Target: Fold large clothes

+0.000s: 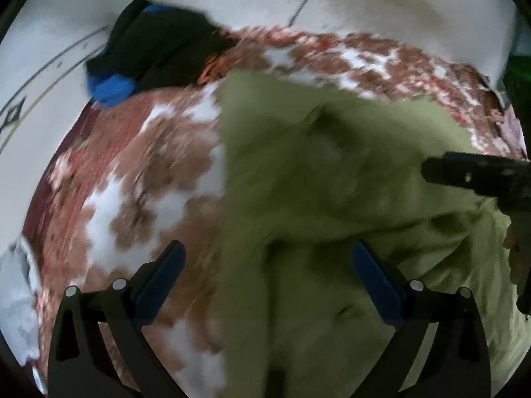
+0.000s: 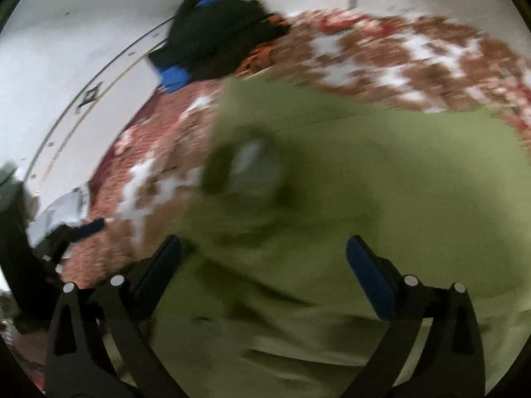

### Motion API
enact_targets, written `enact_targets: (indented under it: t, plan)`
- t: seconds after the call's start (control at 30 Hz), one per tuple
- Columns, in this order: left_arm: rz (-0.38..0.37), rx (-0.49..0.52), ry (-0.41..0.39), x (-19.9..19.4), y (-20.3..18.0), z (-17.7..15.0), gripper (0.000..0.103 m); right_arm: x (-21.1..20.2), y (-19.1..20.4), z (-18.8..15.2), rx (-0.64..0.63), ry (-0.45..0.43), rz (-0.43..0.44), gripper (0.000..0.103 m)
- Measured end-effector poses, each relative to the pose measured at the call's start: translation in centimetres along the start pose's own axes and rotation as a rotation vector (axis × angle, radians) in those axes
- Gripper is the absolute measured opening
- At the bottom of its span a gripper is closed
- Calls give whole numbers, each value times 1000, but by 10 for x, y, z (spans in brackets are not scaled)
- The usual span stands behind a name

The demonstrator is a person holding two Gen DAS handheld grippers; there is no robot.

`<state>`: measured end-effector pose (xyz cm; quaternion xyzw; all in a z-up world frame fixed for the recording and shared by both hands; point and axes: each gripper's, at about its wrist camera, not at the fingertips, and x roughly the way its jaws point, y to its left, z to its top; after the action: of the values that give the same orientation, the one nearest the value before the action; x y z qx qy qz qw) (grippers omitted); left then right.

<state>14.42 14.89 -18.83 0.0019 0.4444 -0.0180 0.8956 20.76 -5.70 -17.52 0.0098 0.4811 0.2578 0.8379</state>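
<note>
An olive-green garment (image 1: pixel 332 182) lies rumpled on a red, brown and white patterned rug (image 1: pixel 132 165). In the left wrist view my left gripper (image 1: pixel 268 252) hovers open over the garment's left edge, nothing between its blue pads. The right gripper's black body (image 1: pixel 478 175) enters from the right edge above the cloth. The right wrist view shows the same green garment (image 2: pixel 381 182), blurred, with a pale label patch near its collar (image 2: pixel 247 162). My right gripper (image 2: pixel 264 247) stands wide open above it, holding nothing.
A black and blue pile of clothing (image 1: pixel 156 53) sits at the rug's far left corner, also seen as a dark pile (image 2: pixel 215 30) in the right view. White floor (image 1: pixel 66 16) surrounds the rug. A pale cloth (image 1: pixel 16 298) lies at the left edge.
</note>
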Motion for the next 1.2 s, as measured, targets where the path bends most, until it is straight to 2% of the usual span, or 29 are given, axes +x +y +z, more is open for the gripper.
enact_targets:
  t: [0.07,0.17,0.23,0.3,0.37,0.5,0.53,0.57,0.67,0.77,0.97,1.1,1.2]
  plan:
    - [-28,25,-19,7,-23,18,98,-13,-31,0,-14,-15,-109,98]
    - [17,46,-9,33,-48,39,98,-28,-84,-4,2,-15,-245,98]
    - [-35,6,6,48,-52,52,97,-37,-116,-10,56,-15,-272,98]
    - [-72,-12,15,60,-52,62,91,-48,-146,-18,119,-17,-292,98]
    - [-83,18,48,72,-55,64,72,-55,-167,-29,160,-20,-309,98]
    - [-124,77,110,95,-59,65,69,-61,-197,-48,227,-12,-320,98]
    - [-134,97,125,101,-60,64,59,-60,-202,-52,237,-7,-321,98]
    - [-143,110,136,105,-61,63,38,-59,-203,-53,240,-2,-324,98]
    - [-182,96,154,109,-57,64,10,-59,-208,-60,223,9,-342,98]
    - [-209,49,144,101,-48,64,7,-61,-213,-57,194,4,-380,98]
    - [-258,-198,143,94,7,55,7,-54,-232,-47,151,19,-468,98]
    - [-223,-282,214,112,40,28,14,-40,-247,-46,166,60,-509,98]
    - [-126,-245,237,119,46,14,15,-31,-254,-51,191,78,-509,98]
